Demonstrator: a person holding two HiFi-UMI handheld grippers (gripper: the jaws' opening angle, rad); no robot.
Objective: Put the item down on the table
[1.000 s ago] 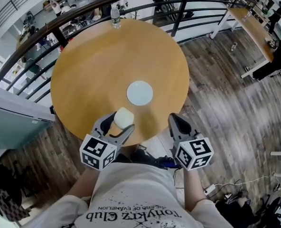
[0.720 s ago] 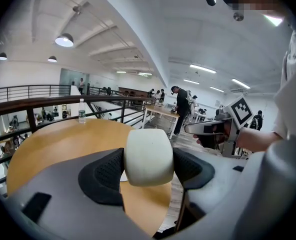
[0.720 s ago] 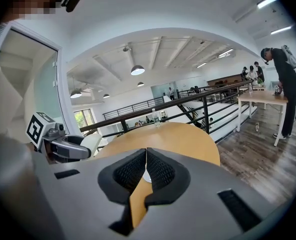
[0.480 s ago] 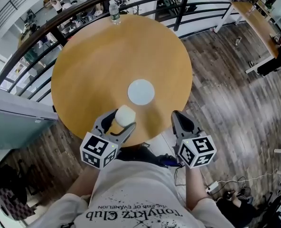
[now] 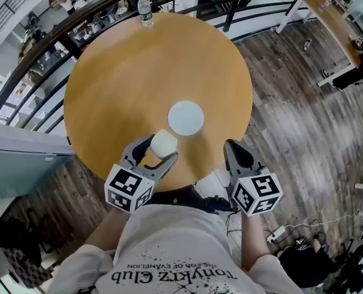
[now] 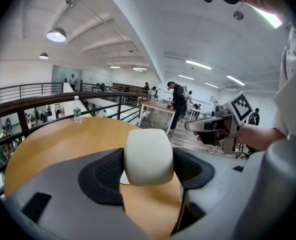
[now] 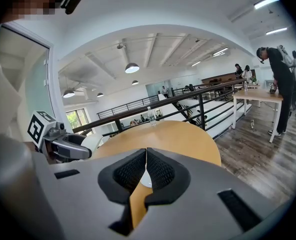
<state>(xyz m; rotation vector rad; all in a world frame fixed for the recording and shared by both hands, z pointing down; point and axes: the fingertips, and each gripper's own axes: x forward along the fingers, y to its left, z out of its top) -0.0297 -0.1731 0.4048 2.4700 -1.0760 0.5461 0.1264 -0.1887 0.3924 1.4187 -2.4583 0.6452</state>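
Left tool (image 5: 162,147) forward, tight on item (image 5: 164,143)

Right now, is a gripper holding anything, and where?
The left gripper pinches the cream block by its two sides; the right gripper holds nothing.

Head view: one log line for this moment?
left tool: holds item | right tool: shut, empty | item: over table, by disc
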